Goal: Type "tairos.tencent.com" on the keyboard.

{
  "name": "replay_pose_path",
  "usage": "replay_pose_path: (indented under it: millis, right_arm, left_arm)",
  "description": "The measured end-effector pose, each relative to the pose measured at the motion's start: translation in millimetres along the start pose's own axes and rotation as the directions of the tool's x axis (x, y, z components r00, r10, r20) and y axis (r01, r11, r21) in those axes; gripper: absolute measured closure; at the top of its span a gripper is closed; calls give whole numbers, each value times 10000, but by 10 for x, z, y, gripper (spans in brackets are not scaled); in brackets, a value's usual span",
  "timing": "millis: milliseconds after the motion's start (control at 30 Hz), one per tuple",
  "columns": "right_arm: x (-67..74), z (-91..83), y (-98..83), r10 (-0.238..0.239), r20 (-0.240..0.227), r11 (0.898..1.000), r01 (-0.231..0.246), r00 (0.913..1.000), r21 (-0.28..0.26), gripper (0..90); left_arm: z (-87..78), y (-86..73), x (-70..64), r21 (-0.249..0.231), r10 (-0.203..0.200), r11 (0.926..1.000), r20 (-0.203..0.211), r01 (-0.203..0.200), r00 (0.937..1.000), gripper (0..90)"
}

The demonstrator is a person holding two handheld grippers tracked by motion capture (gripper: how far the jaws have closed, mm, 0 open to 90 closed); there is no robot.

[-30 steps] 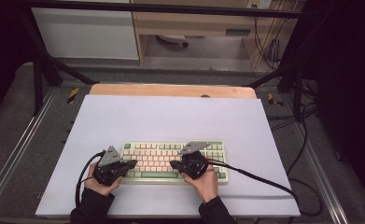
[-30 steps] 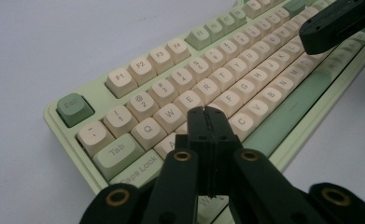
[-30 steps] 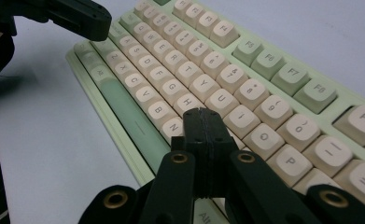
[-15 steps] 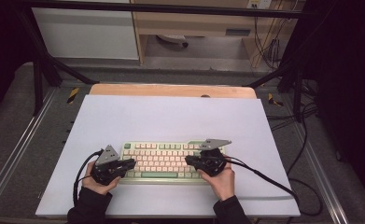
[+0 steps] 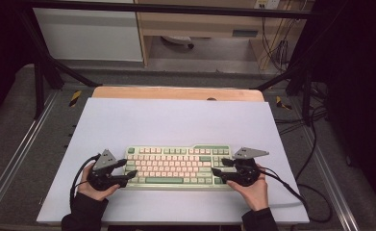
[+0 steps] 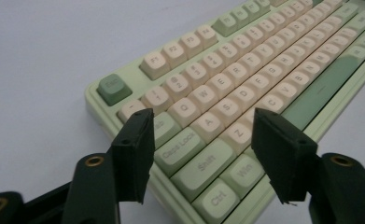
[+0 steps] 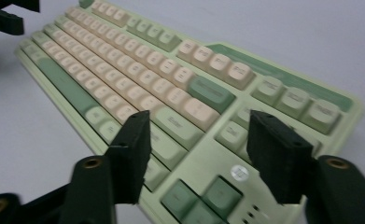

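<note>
Both claws just opened, nothing between jaws. Pale-green plastic keyboard w/ cream keys [image 5: 176, 166] lies between them on the white tabletop [image 5: 176, 120], long axis claw-to-claw: L gripper [image 5: 126, 172] at its left end, R gripper [image 5: 218, 173] at its right.

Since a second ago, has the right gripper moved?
Yes. The right gripper has slid rightward along the keyboard, from over its keys to its right end, and its jaws have just been opening, nothing between them.

Black tools [image 5: 128, 173] (2 grey plates), dark sleeves [image 5: 83, 211]
</note>
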State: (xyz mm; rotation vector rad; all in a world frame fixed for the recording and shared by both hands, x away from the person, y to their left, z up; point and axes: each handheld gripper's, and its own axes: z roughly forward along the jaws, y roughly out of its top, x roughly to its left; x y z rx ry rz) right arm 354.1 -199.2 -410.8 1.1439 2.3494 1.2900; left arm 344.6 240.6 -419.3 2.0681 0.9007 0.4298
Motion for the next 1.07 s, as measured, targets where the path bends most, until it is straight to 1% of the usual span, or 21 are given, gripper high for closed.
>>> replay_pose_path:
  millis: [100,167,267,300,367,400,467,533,700,733,800,867,933,1067]
  right_arm:
    - [-83,-73,-94,-32,230,10000,33,9997,-26,289]
    - [-134,-111,-162,47,355,9999,-43,9994,-130,237]
    - [-203,-156,-256,188,380,9998,-184,9991,-113,141]
    - [-225,-164,-284,284,291,9996,-283,9992,-42,116]
    - [-259,-182,-336,417,275,9991,-417,9988,10,99]
    - [-276,-190,-363,361,293,9993,-360,9989,-39,88]
    - [-300,-202,-406,479,209,9989,-479,9986,11,60]
    - [-316,-216,-438,411,293,9990,-417,9987,188,40]
    - [-357,-250,-538,553,332,9981,-562,9979,256,19]
    - [-358,-257,-548,637,391,9976,-648,9972,256,12]
    - [-369,-274,-562,637,446,9975,-649,9970,265,8]
    - [-378,-284,-569,597,415,9980,-605,9974,176,5]
    - [-381,-288,-575,578,394,9982,-583,9976,131,5]
    - [-380,-284,-584,610,385,9979,-618,9974,207,5]
  left_arm:
    - [-39,-37,38,30,-35,10000,-84,36,10000,334]
    - [-54,-62,62,60,-68,10000,-10,68,10000,307]
    - [-55,-110,90,203,-169,9997,133,167,9998,259]
    - [-54,-126,97,259,-176,9995,153,172,9997,251]
    - [-56,-155,113,338,-213,9992,220,206,9995,231]
    - [-59,-170,120,343,-212,9992,239,204,9995,226]
    - [-69,-193,134,392,-228,9990,284,217,9993,217]
    - [-80,-216,145,401,-217,9990,347,203,9992,201]
    - [-113,-276,159,366,-134,9993,373,120,9992,181]
    - [-115,-286,159,354,-150,9993,377,137,9992,177]
    - [-114,-300,153,365,-130,9993,365,117,9992,166]
    - [-110,-303,143,409,-89,9991,405,72,9991,145]
    - [-107,-305,138,454,-61,9990,406,42,9992,143]
    - [-102,-312,142,459,-120,9989,453,99,9989,128]
